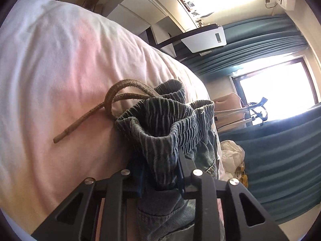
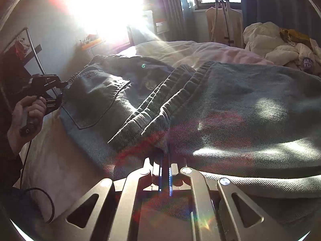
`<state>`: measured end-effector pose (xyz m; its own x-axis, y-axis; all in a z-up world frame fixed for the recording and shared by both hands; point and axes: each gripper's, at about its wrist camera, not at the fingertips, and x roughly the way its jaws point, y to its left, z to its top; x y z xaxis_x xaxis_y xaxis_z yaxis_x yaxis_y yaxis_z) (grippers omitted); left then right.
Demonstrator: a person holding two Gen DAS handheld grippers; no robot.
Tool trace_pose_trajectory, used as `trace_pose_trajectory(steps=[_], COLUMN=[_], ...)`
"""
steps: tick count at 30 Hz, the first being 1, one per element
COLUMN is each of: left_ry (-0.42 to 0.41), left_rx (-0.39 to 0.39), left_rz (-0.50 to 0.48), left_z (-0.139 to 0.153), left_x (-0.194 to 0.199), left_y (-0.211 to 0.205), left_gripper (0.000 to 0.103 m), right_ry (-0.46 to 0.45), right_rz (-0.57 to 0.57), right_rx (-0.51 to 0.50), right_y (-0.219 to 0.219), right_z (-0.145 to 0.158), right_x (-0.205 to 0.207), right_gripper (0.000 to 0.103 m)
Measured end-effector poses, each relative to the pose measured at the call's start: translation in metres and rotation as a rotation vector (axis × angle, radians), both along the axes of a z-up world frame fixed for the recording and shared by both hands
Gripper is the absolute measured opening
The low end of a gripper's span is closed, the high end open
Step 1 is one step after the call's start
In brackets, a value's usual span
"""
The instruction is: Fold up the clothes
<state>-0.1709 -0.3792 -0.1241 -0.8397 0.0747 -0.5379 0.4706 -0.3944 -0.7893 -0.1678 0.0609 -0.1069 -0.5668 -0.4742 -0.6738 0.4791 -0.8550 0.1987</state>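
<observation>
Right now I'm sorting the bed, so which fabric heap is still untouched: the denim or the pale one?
The pale crumpled pile at the far right. The denim shorts are pinched by both the left gripper and the right gripper.

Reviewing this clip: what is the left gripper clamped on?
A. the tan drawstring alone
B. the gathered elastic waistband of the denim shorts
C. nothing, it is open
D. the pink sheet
B: the left gripper is shut on the bunched waistband of the denim shorts; the drawstring lies loose on the sheet.
</observation>
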Motion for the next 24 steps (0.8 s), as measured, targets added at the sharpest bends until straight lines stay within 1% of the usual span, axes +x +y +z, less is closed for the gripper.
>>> trace_pose_trajectory(steps=[1,2,4,6,11,16,19,22,24], left_ry=[-0.018,-0.032,-0.023,0.002,0.096,0.165,0.199,0.220,0.233], left_rx=[-0.066,-0.153,-0.292,-0.377,-0.518,-0.655,-0.735,-0.796,-0.823], left_rz=[-0.016,-0.035,-0.048,-0.052,-0.087,-0.161,-0.205,-0.237,-0.246], left_z=[0.005,0.010,0.028,0.050,0.118,0.186,0.217,0.239,0.250], left_x=[-0.004,-0.003,-0.003,-0.001,0.007,0.003,-0.002,-0.006,-0.008], left_y=[0.002,0.008,0.023,0.037,0.080,0.145,0.192,0.243,0.275], left_gripper=[0.025,0.025,0.025,0.024,0.024,0.024,0.024,0.024,0.024], right_ry=[0.002,0.006,0.013,0.010,-0.055,-0.117,-0.099,-0.074,-0.057], right_rz=[0.001,0.001,0.000,-0.006,-0.035,-0.070,-0.163,-0.265,-0.333], right_rx=[0.004,0.013,0.031,0.044,-0.003,-0.056,-0.092,-0.118,-0.136], right_y=[-0.001,-0.003,-0.006,-0.007,0.006,0.022,0.066,0.113,0.145], right_z=[0.000,0.000,-0.001,-0.001,0.006,0.017,0.040,0.061,0.075], right_x=[0.000,0.001,0.001,0.001,0.003,0.007,0.025,0.043,0.055], right_gripper=[0.003,0.003,0.003,0.003,0.005,0.005,0.005,0.005,0.006])
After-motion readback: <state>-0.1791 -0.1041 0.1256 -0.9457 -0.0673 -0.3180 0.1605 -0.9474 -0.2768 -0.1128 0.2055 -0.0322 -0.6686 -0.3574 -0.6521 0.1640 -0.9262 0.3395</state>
